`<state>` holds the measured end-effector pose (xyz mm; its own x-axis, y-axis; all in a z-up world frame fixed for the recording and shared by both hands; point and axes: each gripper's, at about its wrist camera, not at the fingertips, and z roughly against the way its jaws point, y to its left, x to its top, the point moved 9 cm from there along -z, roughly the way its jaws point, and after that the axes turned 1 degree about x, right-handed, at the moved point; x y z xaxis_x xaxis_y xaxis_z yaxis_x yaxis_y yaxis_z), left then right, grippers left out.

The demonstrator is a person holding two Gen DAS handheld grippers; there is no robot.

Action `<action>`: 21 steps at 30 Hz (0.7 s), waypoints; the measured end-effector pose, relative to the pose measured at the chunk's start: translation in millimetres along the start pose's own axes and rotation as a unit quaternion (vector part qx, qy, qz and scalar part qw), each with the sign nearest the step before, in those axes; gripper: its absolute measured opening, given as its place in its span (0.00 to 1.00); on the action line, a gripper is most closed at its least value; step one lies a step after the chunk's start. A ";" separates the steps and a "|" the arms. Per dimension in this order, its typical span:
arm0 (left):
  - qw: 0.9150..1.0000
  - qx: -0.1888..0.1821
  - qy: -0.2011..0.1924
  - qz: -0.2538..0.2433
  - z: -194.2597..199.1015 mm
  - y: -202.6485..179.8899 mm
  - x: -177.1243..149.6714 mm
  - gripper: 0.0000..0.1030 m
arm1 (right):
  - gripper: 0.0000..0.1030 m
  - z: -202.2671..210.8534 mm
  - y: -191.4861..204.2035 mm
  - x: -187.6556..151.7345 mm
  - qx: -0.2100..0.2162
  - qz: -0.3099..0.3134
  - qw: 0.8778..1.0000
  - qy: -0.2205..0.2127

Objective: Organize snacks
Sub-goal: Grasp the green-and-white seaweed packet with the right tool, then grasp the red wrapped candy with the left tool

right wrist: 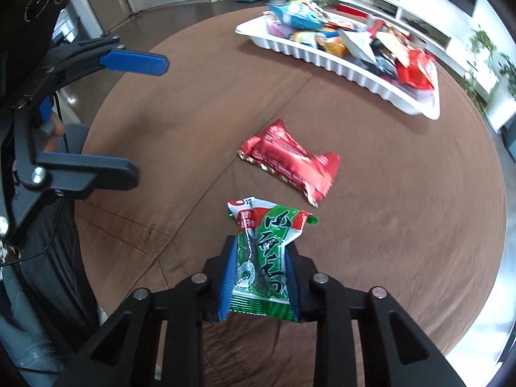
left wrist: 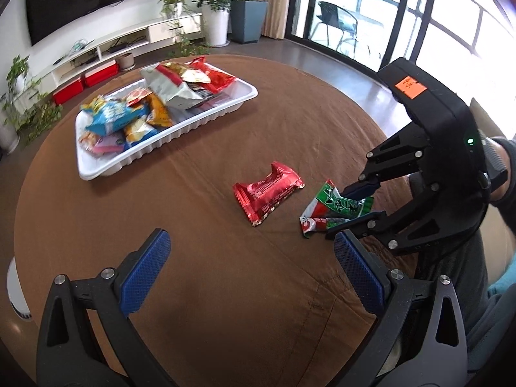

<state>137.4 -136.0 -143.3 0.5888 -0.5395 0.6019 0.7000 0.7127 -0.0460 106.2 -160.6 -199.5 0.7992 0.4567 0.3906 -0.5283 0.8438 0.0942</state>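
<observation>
A green and red snack packet [right wrist: 261, 258] lies at the near side of the brown round table, and my right gripper [right wrist: 259, 245] is shut on it, blue pads pressing both of its sides. The left wrist view shows the same packet [left wrist: 322, 200] between the right gripper's [left wrist: 338, 213] fingers. Beside it, a red foil snack packet [left wrist: 267, 193] [right wrist: 290, 161] lies loose on the cloth. My left gripper [left wrist: 251, 242] [right wrist: 145, 116] stands open and holds nothing, hovering near the table's edge. A white tray [left wrist: 161, 148] [right wrist: 322, 54] piled with several snack bags sits at the far side.
The brown tablecloth [left wrist: 225, 290] has a seam across it. The person's torso and sleeve [left wrist: 503, 167] are at the table's near edge. Beyond the table are a low white cabinet [left wrist: 129, 42], potted plants [left wrist: 216, 6], a wall screen and glass doors.
</observation>
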 end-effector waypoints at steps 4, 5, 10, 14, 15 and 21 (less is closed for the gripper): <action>0.997 0.010 0.027 -0.067 -23.7 -10.6 13.8 1.00 | 0.27 4.6 -2.0 -9.9 -0.002 -0.022 1.000 0.003; 0.996 0.009 0.034 -0.081 -29.0 -12.2 16.5 1.00 | 0.27 6.2 -3.1 -13.5 -0.001 -0.028 1.000 0.005; 0.984 -0.002 0.066 -0.164 -56.8 -25.0 34.2 1.00 | 0.27 14.7 -13.0 -29.4 0.009 -0.065 0.998 0.005; 0.974 -0.030 0.107 -0.199 -83.5 -35.1 40.6 0.99 | 0.27 19.0 -16.6 -35.1 0.020 -0.077 0.997 -0.002; 0.972 -0.029 0.114 -0.204 -88.8 -35.0 41.6 0.98 | 0.27 19.9 -17.2 -36.0 0.023 -0.079 0.997 -0.004; 0.967 -0.045 0.151 -0.198 -110.3 -26.8 44.0 0.73 | 0.27 25.5 -21.9 -41.0 0.038 -0.087 0.995 -0.010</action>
<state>189.1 -228.3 -203.5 0.3487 -0.8783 0.3271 0.9192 0.3887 0.0638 77.6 -205.0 -194.2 0.8754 0.2991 0.3797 -0.4026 0.8859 0.2304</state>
